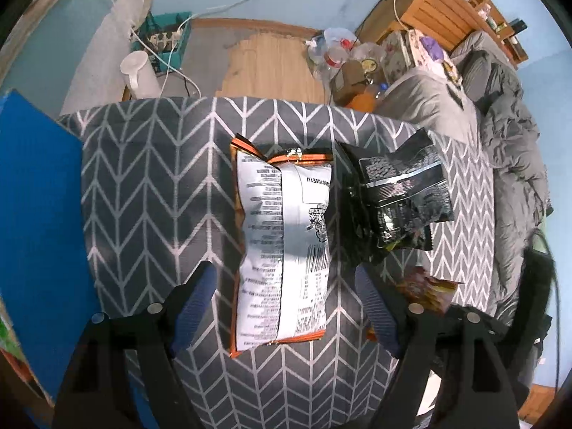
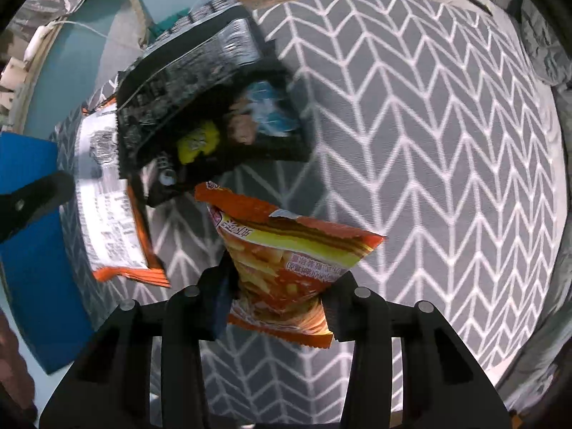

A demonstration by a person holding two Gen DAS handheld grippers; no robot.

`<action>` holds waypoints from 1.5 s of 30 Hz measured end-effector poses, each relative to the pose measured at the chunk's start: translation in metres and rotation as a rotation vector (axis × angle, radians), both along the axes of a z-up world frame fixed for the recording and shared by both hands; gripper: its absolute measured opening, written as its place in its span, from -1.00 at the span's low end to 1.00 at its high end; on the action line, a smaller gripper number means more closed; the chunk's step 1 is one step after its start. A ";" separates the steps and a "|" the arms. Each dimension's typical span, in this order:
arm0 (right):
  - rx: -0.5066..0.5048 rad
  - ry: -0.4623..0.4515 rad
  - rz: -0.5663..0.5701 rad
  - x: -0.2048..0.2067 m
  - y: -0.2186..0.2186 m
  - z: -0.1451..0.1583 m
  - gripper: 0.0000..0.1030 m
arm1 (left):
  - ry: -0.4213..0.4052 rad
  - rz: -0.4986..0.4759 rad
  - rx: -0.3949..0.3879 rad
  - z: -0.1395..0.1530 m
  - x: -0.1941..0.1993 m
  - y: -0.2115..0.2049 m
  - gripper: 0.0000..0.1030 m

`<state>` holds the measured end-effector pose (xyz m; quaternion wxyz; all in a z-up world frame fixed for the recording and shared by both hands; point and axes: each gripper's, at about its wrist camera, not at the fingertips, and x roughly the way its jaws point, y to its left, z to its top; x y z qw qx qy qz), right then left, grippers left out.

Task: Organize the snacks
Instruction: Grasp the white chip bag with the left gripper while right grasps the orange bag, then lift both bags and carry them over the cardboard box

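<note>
Here the right gripper (image 2: 277,296) is pinching a small orange snack packet (image 2: 286,268) between its two fingers, squeezing the pouch at its lower half so that the crimped top is fanning out above the jaws; held this way, the packet is hanging clear of the grey herringbone cloth (image 2: 447,143), presumably so it can be carried toward the other bags. The left gripper (image 1: 286,307) is standing wide, holding nothing, its blue-padded fingers (image 1: 195,304) straddling the lower end of a large silver-backed bag (image 1: 282,246) lying flat, printed side down, on the cloth (image 1: 150,186). Judging by that straddle, it is lining up for a grasp across the bag's width. Just beside it, touching or overlapping its right edge, a black foil bag (image 1: 393,196) is lying crumpled and partly propped up. All three packs are thin, glossy film with serrated seals: the silver one puffed and smooth, the black one creased, the orange one pinched to a waist. A blue ribbed panel (image 1: 35,214) is bordering the cloth on the left.
</note>
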<state>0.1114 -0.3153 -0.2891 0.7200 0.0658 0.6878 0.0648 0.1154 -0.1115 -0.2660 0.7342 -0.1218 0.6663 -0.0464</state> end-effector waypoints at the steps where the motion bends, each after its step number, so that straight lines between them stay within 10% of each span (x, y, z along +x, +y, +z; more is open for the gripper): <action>1: -0.008 -0.004 0.003 -0.001 -0.006 0.001 -0.20 | 0.009 -0.003 0.005 -0.004 0.001 -0.003 0.57; 12: -0.033 -0.031 -0.005 -0.007 -0.054 0.013 -0.20 | 0.050 -0.049 0.059 -0.031 0.001 -0.025 0.57; 23: -0.048 -0.089 0.084 0.003 -0.047 0.055 -0.21 | 0.005 -0.100 0.065 -0.018 -0.010 -0.023 -0.28; 45: -0.050 -0.231 0.284 0.002 0.028 0.115 -0.22 | -0.150 -0.125 0.092 0.065 -0.038 0.009 -0.31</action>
